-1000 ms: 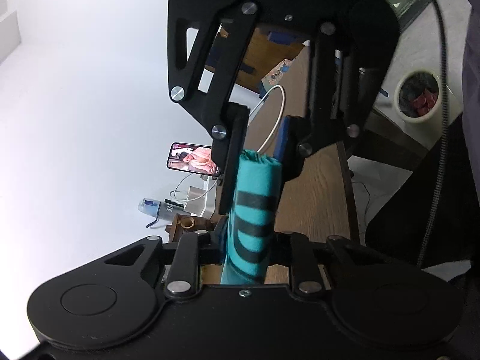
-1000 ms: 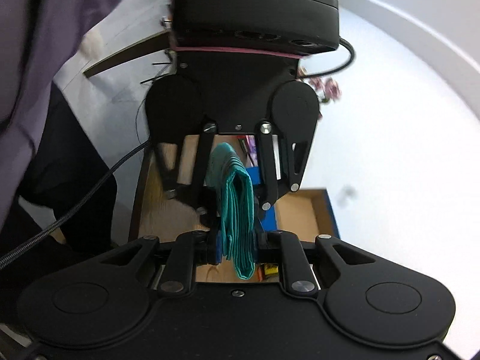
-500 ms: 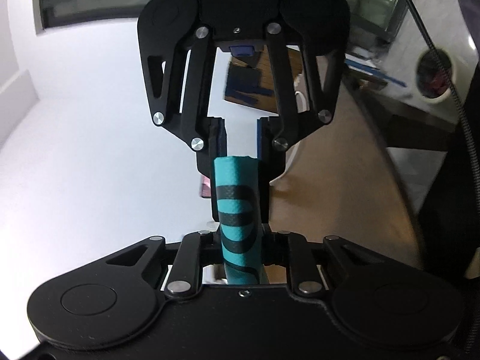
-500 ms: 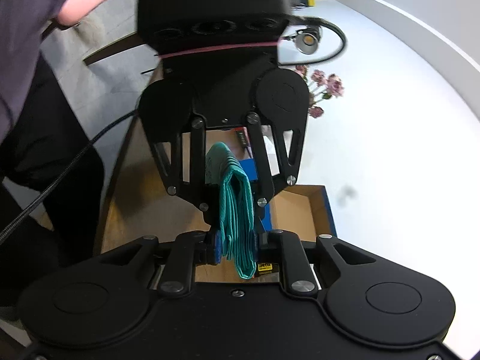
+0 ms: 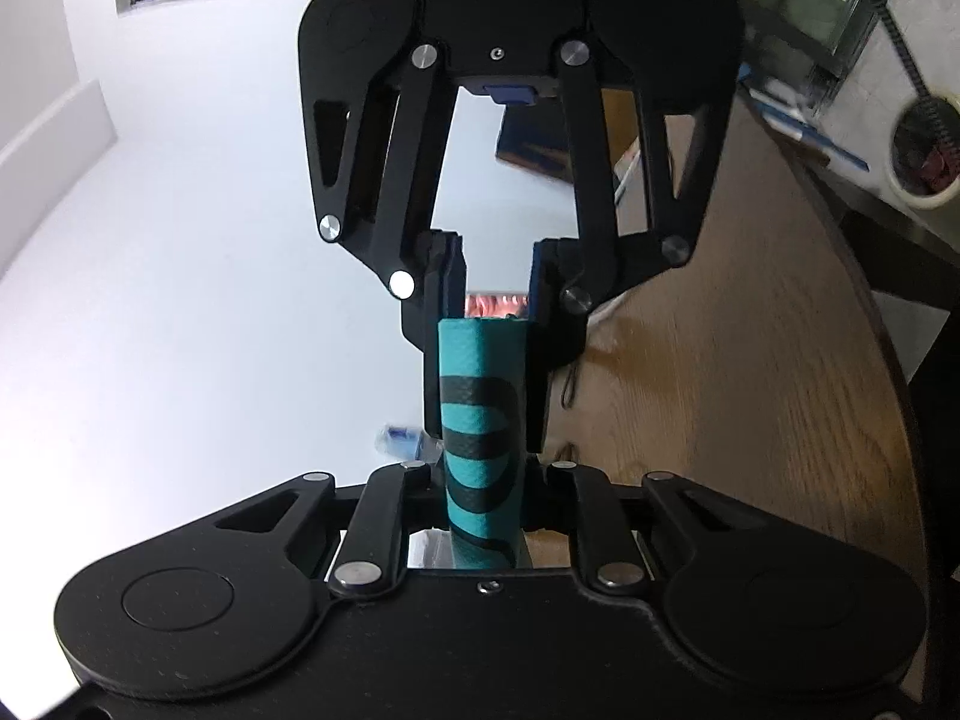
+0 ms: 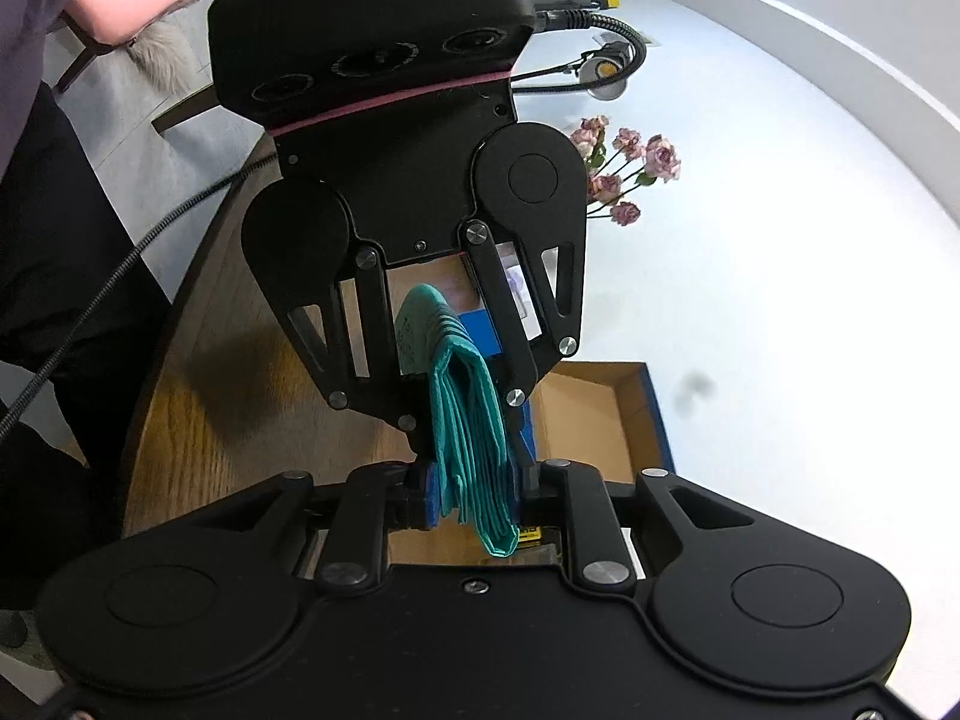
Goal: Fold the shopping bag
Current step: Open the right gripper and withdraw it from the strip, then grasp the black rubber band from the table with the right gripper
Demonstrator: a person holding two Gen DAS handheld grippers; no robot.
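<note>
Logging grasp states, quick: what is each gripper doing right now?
Left gripper: shut on the folded teal bag.
Right gripper: shut on the same bag's other end.

L gripper [image 5: 486, 462] & R gripper [image 6: 474, 480] face-to-face, both clamped.

Lived-in room, home or small office; cannot tell which. Wooden table [image 6: 198, 420] below the tool, plain white wall beyond. Pink dried flowers [image 6: 624, 174] and gooseneck lamp [image 6: 603, 69] ahead right. Open cardboard box [image 6: 594, 414] just right of the fingers. Waste bin [image 5: 924, 156] far right.
</note>
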